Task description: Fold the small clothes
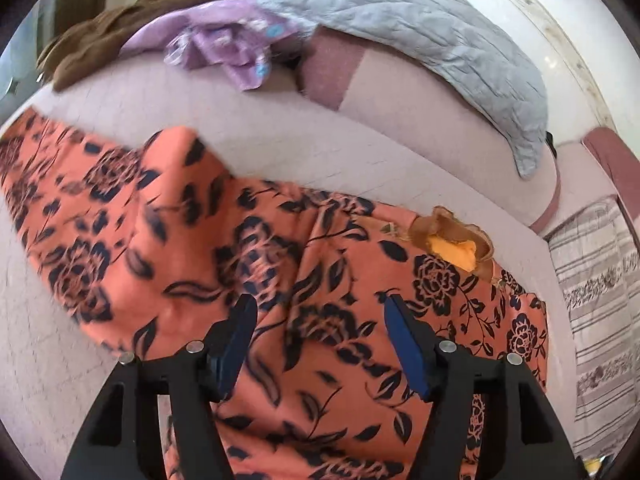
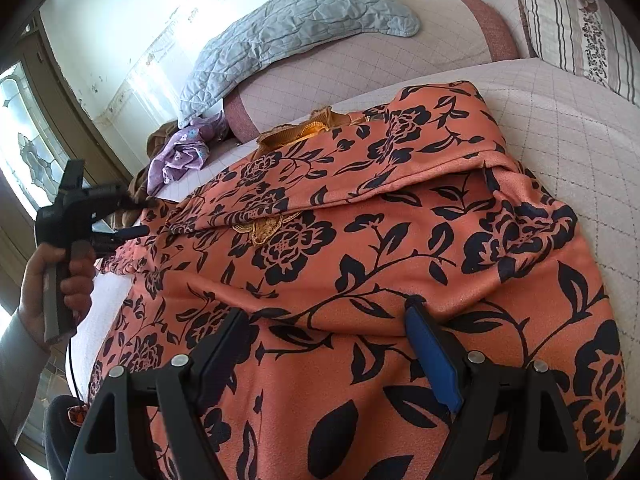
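At the bottom of the left wrist view, the left hand-held gripper [image 1: 320, 312] stands released, its two blue-padded fingers spread apart above the orange flowered garment [image 1: 248, 248] with no cloth pinched between them. In the right wrist view the right hand-held gripper [image 2: 332, 320] is released too, jaws wide over the same garment [image 2: 360, 264], nothing caught between the pads. The garment lies spread across the middle of the bed [image 2: 560, 120], one part folded over on itself toward the upper centre, with a golden collar [image 2: 316, 126] at its far end. At the left edge of the right wrist view, a hand [image 2: 52, 280] grips the handle of the left hand-held gripper [image 2: 140, 216], whose tips sit at the garment's left edge. Beyond, a crumpled purple cloth [image 2: 180, 152] and a brown cloth [image 1: 108, 36] lie further up the bed. A grey quilted cover [image 2: 296, 28] is draped at the far end, and a striped pillow [image 2: 580, 20] is at the upper right.
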A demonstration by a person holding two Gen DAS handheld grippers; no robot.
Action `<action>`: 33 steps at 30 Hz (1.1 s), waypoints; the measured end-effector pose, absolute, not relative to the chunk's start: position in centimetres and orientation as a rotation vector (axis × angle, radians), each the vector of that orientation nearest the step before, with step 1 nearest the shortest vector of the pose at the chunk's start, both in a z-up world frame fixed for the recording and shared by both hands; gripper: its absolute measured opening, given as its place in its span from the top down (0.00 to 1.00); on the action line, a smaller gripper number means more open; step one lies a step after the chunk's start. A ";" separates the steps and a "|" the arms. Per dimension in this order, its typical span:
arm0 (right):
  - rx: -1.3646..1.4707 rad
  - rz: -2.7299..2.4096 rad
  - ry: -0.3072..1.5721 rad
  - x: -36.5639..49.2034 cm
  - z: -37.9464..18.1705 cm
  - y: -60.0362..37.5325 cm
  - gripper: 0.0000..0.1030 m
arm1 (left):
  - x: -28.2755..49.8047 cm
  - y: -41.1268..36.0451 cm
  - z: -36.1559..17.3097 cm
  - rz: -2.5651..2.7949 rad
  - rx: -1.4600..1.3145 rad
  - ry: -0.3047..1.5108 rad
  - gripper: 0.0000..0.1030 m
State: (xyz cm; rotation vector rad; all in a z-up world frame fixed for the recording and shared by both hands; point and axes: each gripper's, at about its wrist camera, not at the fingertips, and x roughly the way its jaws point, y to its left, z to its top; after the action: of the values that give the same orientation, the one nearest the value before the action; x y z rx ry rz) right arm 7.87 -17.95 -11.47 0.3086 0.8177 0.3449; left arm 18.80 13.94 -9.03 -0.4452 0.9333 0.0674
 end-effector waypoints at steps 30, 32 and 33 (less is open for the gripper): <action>0.316 0.357 0.812 7.9 -11.5 -18.0 0.17 | 15.7 13.8 -8.1 0.127 -0.301 0.875 0.94; 0.314 0.356 0.813 7.9 -11.5 -17.9 0.17 | 15.7 14.9 -11.1 0.148 -0.357 0.965 0.94; 0.314 0.356 0.813 8.0 -11.5 -17.9 0.17 | 15.7 15.3 -12.3 0.163 -0.366 0.997 0.94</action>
State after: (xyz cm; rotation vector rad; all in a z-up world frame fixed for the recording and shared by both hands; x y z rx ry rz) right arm 7.95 -17.91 -11.53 0.3139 0.8129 0.3560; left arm 15.73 15.29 -12.27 -0.3661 0.9968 0.1631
